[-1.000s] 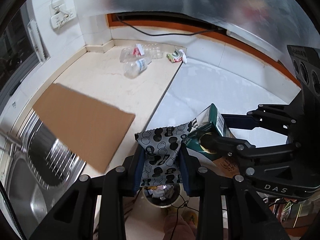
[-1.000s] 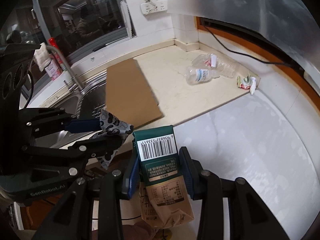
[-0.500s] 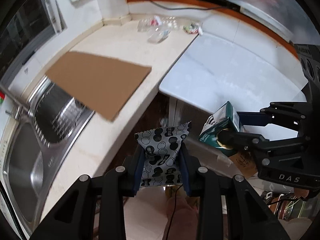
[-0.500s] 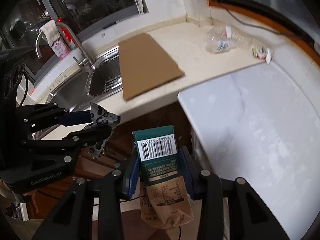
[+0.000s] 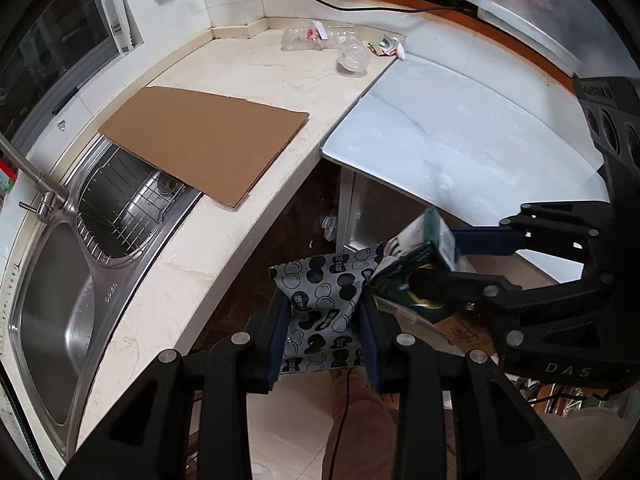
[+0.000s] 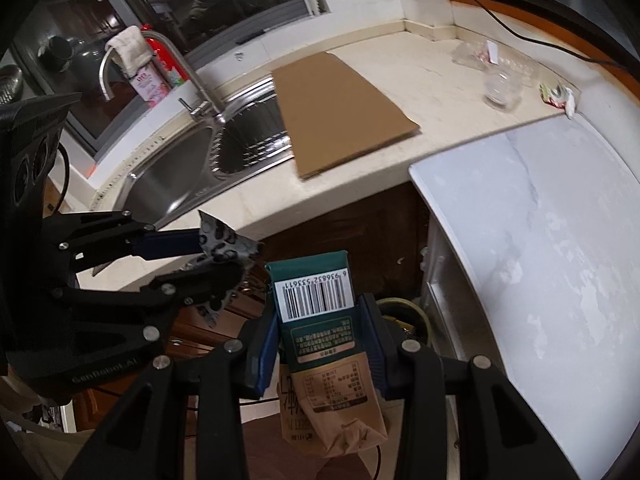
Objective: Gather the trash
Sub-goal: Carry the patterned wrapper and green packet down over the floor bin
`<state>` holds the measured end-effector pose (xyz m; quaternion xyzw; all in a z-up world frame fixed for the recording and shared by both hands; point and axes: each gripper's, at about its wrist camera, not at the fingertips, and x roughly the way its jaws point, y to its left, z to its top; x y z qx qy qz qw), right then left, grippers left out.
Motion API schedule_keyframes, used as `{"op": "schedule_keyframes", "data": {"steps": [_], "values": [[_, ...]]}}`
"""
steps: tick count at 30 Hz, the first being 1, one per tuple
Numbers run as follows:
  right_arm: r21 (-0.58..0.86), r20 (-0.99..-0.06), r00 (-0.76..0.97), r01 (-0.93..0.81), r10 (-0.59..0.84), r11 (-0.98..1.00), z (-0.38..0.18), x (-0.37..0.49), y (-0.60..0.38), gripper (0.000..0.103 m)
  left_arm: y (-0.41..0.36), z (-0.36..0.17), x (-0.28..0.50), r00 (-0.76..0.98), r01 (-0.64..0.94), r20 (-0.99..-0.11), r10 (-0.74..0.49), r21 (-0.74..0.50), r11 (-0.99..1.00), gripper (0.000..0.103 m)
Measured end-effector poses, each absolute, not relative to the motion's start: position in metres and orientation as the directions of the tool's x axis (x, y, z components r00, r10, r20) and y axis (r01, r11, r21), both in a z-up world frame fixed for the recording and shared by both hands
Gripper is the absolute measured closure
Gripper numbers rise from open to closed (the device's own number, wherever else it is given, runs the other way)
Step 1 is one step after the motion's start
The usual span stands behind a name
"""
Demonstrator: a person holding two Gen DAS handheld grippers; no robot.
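a: while both tongs are hanging past the counter edge, i'm carrying one piece of trash in each. the left gripper (image 5: 322,320) is pinching the grey spotted wrapper (image 5: 324,300) flat between its blue pads, so the wrapper is standing up out of the jaws.

b: and the other side?

a: the right gripper (image 6: 320,340) is pinching the green and tan carton (image 6: 320,336) across its narrow sides, barcode end pointing away from the tongs and the crumpled tan end trailing back toward me. i'm gripping it mid-body, i think, so it is not swinging.

b: where are you taking them?

a: just beyond the right tongs' tips, low against the dark cabinet, i'm seeing a round rim (image 6: 404,312); i'm judging that is the bin, though most of it is hidden.

b: anything left?

a: far ahead of both tongs, on the counter's back corner, a clear cup (image 5: 352,58), crushed clear plastic (image 5: 316,36) and a small colourful wrapper (image 5: 386,46) are lying near each other. the cardboard sheet (image 5: 208,144) is overhanging the sink (image 5: 48,300).
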<state>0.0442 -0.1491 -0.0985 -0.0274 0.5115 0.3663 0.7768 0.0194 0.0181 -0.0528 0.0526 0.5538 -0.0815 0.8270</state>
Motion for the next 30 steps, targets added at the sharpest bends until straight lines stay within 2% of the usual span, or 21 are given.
{"op": "schedule_keyframes", "data": {"steps": [10, 14, 21, 30], "values": [[0.354, -0.791, 0.204, -0.617, 0.577, 0.703, -0.078, 0.036, -0.143, 0.065, 0.023, -0.03, 0.013, 0.391, 0.2, -0.916, -0.094, -0.015, 0.98, 0.072], [0.337, -0.791, 0.216, -0.628, 0.573, 0.702, -0.081, 0.034, -0.14, 0.065, 0.022, -0.042, 0.013, 0.394, 0.198, -0.917, -0.06, 0.02, 0.98, 0.072], [0.305, -0.84, 0.206, -0.586, 0.503, 0.75, -0.134, 0.038, -0.134, 0.065, 0.021, -0.118, 0.015, 0.329, 0.175, -0.943, -0.052, 0.006, 0.985, 0.072], [0.271, -0.883, 0.219, -0.485, 0.415, 0.832, -0.259, 0.054, -0.13, 0.065, 0.02, -0.251, 0.024, 0.272, 0.116, -0.961, -0.044, -0.013, 0.993, 0.071]]}}
